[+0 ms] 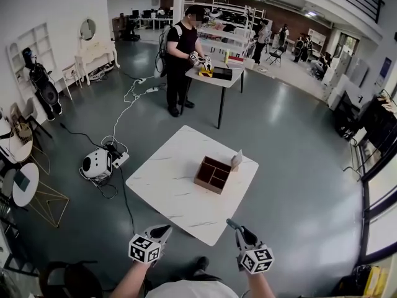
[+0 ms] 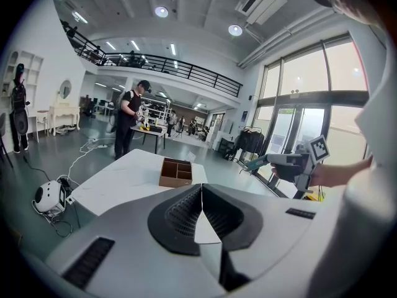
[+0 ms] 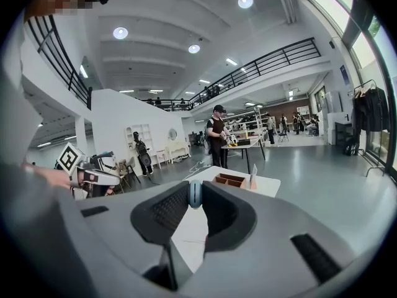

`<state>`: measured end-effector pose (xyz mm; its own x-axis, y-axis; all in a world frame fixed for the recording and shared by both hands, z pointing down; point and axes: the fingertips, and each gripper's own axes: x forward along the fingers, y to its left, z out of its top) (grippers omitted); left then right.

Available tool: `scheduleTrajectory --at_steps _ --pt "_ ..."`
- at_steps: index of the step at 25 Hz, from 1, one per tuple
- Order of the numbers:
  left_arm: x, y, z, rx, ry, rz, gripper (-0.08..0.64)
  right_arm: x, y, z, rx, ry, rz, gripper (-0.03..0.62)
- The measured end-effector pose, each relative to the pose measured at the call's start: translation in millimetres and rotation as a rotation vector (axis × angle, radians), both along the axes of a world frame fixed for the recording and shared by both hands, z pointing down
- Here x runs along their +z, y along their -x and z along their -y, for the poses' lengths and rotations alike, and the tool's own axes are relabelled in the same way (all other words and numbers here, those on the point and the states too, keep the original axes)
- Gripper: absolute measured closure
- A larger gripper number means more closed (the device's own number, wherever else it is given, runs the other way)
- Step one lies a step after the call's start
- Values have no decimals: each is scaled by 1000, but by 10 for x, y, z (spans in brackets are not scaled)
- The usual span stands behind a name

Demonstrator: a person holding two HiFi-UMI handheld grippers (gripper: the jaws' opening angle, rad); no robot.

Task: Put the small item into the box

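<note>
A brown box with dividers stands open on the white table, toward its right side. Both grippers hang in the air short of the table's near corner. My right gripper is shut on a small blue-grey round item, pinched at the jaw tips, with the box far ahead of it. My left gripper is shut with nothing between its jaws, which meet in the left gripper view. From there the box lies ahead and the right gripper shows at the right.
A small upright card stands at the box's far right side. A white round device with cables lies on the floor left of the table. Another person works at a far table. Chairs stand at the left.
</note>
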<state>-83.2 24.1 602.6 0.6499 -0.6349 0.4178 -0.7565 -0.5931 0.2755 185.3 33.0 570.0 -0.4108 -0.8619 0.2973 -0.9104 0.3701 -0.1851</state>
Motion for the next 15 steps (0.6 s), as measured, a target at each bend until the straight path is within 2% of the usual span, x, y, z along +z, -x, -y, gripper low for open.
scheduleTrajectory --at_steps 15 --pt "-14 -293 634 -51 8 28 545 177 -229 800 -68 44 25 509"
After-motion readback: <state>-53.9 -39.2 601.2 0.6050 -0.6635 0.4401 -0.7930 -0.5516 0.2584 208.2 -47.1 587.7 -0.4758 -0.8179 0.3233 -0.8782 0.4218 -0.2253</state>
